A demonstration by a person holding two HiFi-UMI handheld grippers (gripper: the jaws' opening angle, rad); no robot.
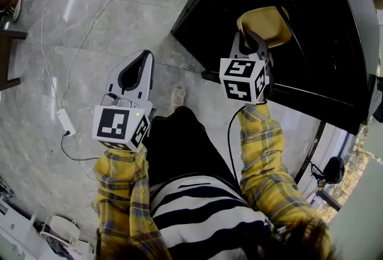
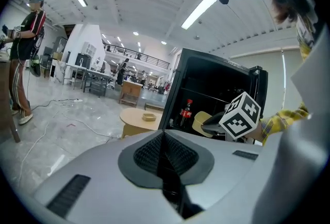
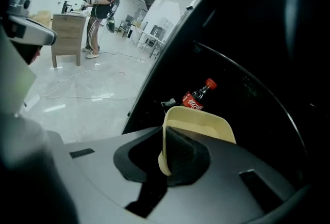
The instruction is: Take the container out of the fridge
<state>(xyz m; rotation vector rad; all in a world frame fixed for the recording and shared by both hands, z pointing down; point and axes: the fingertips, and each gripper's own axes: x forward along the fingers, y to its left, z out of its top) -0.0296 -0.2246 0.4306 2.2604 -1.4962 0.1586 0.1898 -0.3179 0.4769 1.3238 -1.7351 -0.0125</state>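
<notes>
The yellow container (image 3: 202,124) is gripped by its rim in the jaws of the right gripper (image 3: 165,152), at the mouth of the open black fridge (image 1: 317,55). The jaws of the left gripper (image 2: 164,152) are pressed together, empty.

Only print in sight: red label w/ white script on the bottle (image 3: 198,96), just past the right gripper (image 3: 165,156) tips, in the fridge (image 3: 247,37). Cola-style, but letters too small to read. Marker cube (image 1: 242,79) on that gripper: b/w squares, no letters or nos.
</notes>
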